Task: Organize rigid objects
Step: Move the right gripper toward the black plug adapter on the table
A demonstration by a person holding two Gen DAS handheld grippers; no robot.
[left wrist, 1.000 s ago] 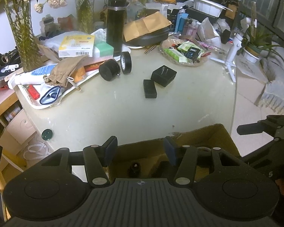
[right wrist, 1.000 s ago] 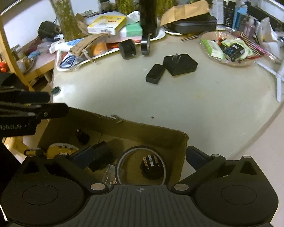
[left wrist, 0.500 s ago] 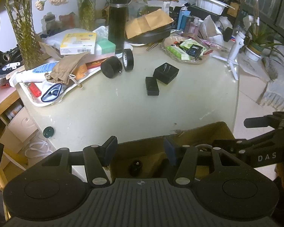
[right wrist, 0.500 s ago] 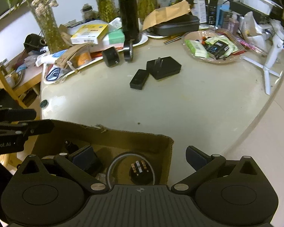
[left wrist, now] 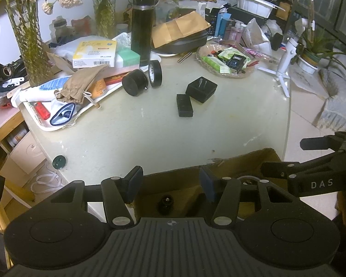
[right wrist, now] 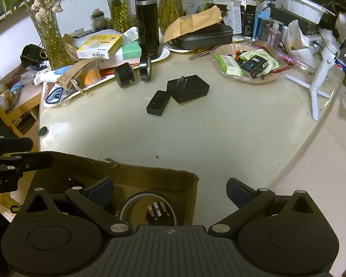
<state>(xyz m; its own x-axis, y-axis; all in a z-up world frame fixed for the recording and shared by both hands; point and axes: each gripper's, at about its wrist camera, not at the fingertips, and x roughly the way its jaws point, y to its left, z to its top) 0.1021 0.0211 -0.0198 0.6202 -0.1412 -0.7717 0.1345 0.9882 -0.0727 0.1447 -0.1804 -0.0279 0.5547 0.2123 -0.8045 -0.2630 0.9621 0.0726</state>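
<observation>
One cardboard box (right wrist: 150, 173) with coiled cable (right wrist: 147, 200) inside.

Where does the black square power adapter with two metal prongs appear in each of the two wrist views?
Left wrist view: the black square power adapter lies right of centre in the upper half, prongs up.
Right wrist view: the adapter lies near centre, upper half.
Shared landmark: the small flat black box beside it, on its near left.

White wall (left wrist: 64, 11), pale tiled floor (left wrist: 304, 124), wooden shelf unit (left wrist: 2, 136), round beige table (left wrist: 150, 133).
</observation>
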